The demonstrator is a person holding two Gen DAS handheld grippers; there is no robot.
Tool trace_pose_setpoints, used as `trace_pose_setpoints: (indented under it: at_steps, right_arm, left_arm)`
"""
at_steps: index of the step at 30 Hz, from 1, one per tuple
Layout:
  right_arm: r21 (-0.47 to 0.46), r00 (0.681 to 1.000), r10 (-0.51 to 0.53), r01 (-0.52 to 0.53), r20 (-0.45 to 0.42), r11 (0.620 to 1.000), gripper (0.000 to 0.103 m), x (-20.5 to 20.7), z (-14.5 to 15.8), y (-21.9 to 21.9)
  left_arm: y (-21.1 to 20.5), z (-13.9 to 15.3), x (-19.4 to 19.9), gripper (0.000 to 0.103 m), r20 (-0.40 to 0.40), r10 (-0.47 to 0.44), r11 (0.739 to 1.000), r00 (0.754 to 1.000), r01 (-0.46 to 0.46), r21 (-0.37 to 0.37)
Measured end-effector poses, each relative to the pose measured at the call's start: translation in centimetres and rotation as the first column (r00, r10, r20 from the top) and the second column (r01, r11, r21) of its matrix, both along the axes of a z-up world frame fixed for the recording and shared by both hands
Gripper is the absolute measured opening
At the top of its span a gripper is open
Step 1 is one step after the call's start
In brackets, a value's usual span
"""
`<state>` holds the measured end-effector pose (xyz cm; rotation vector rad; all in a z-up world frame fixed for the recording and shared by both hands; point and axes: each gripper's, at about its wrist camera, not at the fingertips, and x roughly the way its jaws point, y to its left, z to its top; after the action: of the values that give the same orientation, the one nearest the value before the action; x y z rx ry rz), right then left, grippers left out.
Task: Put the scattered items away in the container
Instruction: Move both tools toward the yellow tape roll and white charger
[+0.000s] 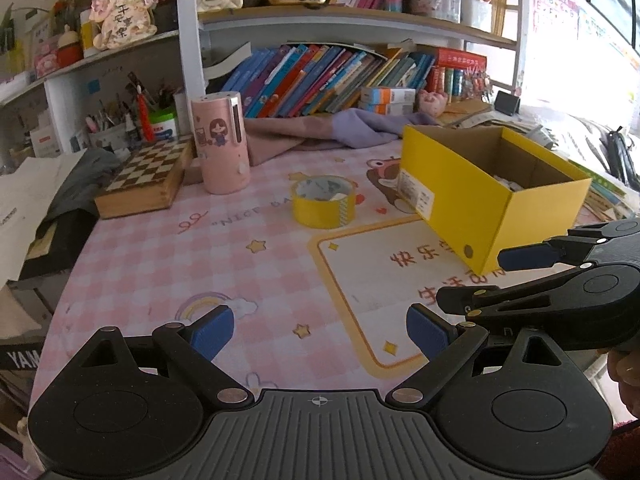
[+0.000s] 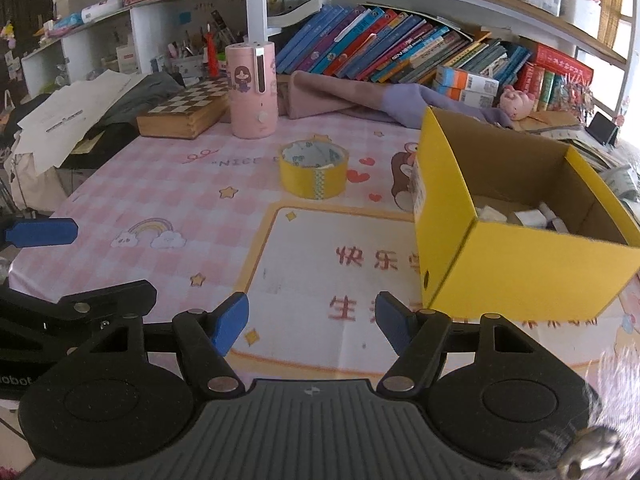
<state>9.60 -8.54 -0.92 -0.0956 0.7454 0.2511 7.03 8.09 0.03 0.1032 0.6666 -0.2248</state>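
Observation:
A roll of yellow tape (image 1: 323, 201) stands on the pink checked table mat (image 1: 160, 264), left of an open yellow cardboard box (image 1: 480, 196). In the right wrist view the tape (image 2: 313, 170) is ahead and the box (image 2: 520, 248) is at the right, with several small white items (image 2: 520, 214) inside. My left gripper (image 1: 320, 334) is open and empty, low over the mat near the front edge. My right gripper (image 2: 312, 322) is open and empty, beside the box's near corner. It also shows at the right of the left wrist view (image 1: 476, 278).
A pink cylinder holder (image 1: 220, 142) and a wooden chess box (image 1: 148, 180) stand at the back left. Purple cloth (image 1: 320, 130) lies behind the tape. Shelves of books (image 1: 328, 76) run along the back. Papers (image 1: 24, 200) pile at the left edge.

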Motion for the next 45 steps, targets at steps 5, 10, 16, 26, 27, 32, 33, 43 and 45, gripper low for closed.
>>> trace_pose_setpoints:
  at_steps: [5,10,16,26,27,32,33,43,45]
  right_arm:
    - [-0.001,1.000,0.003,-0.003,-0.006,1.000,0.068,2.2,-0.3,0.1]
    - [-0.001,1.000,-0.003,0.003,-0.006,1.000,0.067,4.4,-0.5,0.2]
    - [-0.006,1.000,0.001,-0.001,-0.015,1.000,0.067,7.1,-1.0,0.5]
    - [0.006,0.999,-0.009,0.009,-0.045,1.000,0.064,11.9,-2.1,0.6]
    - [0.007,0.999,-0.009,0.010,-0.050,1.000,0.064,12.3,-2.2,0.6]
    - [0.009,0.997,-0.004,0.005,-0.073,1.000,0.064,14.0,-2.7,0.5]
    - [0.008,0.997,-0.002,0.003,-0.073,1.000,0.064,14.3,-2.8,0.6]
    - [0.004,0.995,0.007,-0.007,-0.098,1.000,0.064,16.7,-3.6,0.4]
    - [0.004,0.995,0.012,-0.011,-0.097,1.000,0.064,17.0,-3.6,0.5]
  left_arm:
    - [0.4,-0.2,2.2,0.095,-0.015,0.022,1.000,1.000,-0.022,-0.011]
    - [0.6,-0.5,4.4,0.095,-0.023,0.038,0.999,0.999,-0.038,-0.020]
    - [0.5,-0.8,7.1,0.095,-0.033,0.045,0.999,0.998,-0.046,-0.022]
    - [0.1,-0.9,12.1,0.095,-0.030,0.045,0.999,0.999,-0.046,-0.020]
    - [0.1,-0.8,12.7,0.095,-0.028,0.045,0.999,0.999,-0.046,-0.022]
    - [-0.2,-0.8,16.3,0.095,-0.014,0.032,0.999,0.999,-0.032,-0.019]
    - [-0.4,-1.0,17.1,0.095,-0.017,0.029,0.999,0.999,-0.030,-0.013]
    - [-1.4,-4.1,24.1,0.082,-0.113,0.026,0.999,0.993,-0.029,-0.023]
    - [-1.6,-4.7,25.3,0.077,-0.137,0.024,0.999,0.990,-0.030,-0.040]
